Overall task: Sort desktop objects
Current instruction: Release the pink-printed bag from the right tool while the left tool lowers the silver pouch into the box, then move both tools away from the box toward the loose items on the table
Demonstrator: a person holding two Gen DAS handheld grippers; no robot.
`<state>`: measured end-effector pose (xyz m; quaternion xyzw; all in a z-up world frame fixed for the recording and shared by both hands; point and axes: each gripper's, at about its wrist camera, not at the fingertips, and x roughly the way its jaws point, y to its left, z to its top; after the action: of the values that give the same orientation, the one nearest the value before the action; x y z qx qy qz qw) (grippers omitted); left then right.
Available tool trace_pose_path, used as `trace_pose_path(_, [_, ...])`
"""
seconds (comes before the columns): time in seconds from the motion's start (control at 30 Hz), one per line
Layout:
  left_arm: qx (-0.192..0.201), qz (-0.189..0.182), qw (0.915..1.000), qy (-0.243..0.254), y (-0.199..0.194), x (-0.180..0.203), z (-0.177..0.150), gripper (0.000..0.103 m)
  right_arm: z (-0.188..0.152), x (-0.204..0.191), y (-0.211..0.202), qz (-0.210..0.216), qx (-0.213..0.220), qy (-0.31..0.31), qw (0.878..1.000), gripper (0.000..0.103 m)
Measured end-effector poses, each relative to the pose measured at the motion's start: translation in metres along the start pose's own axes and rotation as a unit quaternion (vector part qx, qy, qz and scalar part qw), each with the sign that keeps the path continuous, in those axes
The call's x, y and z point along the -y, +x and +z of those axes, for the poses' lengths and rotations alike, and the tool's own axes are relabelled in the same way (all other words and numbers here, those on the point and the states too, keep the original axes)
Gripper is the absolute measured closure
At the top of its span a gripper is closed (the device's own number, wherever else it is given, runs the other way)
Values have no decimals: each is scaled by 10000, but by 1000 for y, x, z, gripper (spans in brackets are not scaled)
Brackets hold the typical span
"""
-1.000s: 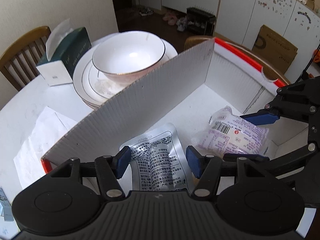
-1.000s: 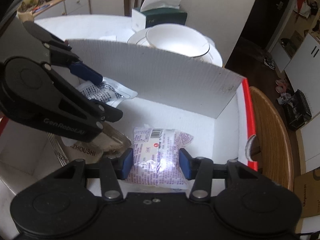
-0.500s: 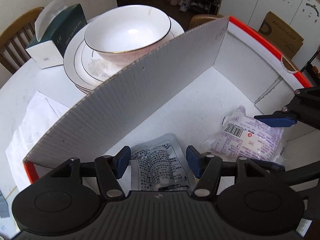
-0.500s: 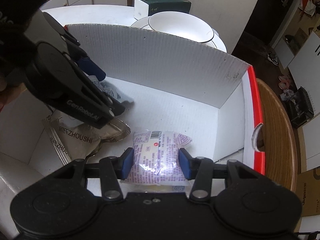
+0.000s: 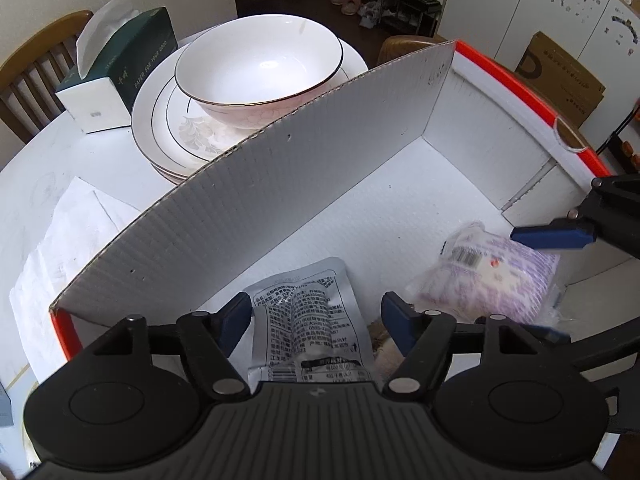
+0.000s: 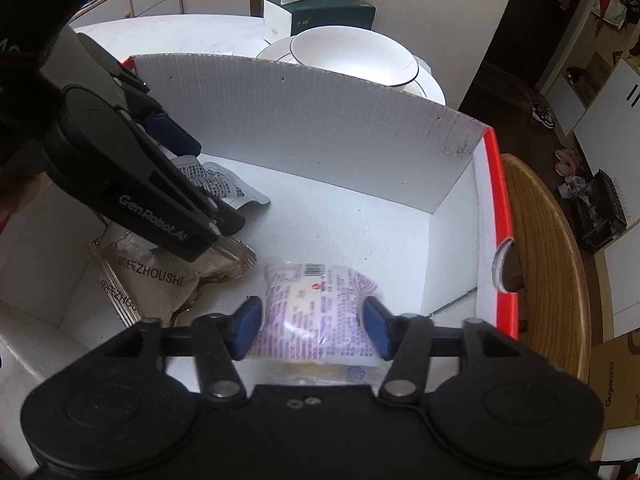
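**Caution: Release Hazards Inside the Box**

Currently both grippers hang over the open white box (image 6: 452, 184), each with a packet between its jaws.

**Jaw state.** The left gripper (image 5: 314, 322) is opening. The silver packet (image 5: 308, 320) lies between its pads on the box floor, and a gap shows on each side, so it is released. The right gripper (image 6: 312, 328) is also opening. The purple packet (image 6: 316, 304) lies between its pads on the floor near the right wall. Its left edge sits close to the left pad; whether film still touches that pad you cannot tell from this view.

**Hazard 1: packet drag.** If you lift before the jaws clear the film, a pad may snag a crinkled edge and carry the packet back out. Let the jaws finish opening first.

**Hazard 2: gripper contact.** The two grippers work near each other in one box. In the right wrist view the left gripper crosses above a third packet, marked ZHOUSHI (image 6: 156, 280). Withdrawing both together risks a knock. Retract one at a time.

**Hazard 3: wall strike.** The tall corrugated wall (image 5: 280, 184) stands just ahead of both grippers. A forward swing could push it into the bowl (image 5: 260, 68) and plates (image 5: 160, 128) just behind it. Lift straight up.
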<state>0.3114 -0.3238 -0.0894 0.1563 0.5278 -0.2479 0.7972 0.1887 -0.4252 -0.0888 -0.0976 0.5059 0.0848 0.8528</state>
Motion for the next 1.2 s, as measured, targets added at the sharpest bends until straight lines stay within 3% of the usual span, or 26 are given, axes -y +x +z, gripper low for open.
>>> trace_pose_path(0.67, [690, -174, 9975, -8, -77, 11, -29, 32, -4, -4, -60, 322, 663, 103, 9972, 33])
trace_pose_path(0.73, [774, -212, 9968, 18, -85, 11, -34, 28, -4, -7, -67, 359, 741, 100, 9965, 32])
trace_pose_path(1.1, [1089, -219, 9938, -60, -127, 3, -69, 27, -9, -20, -97, 442, 1050, 230, 9932, 28])
trace_pose_path(1.2, [1114, -296, 9933, -96, -134, 0, -79, 22, -12, -25, -103, 428, 1128, 284, 9923, 27])
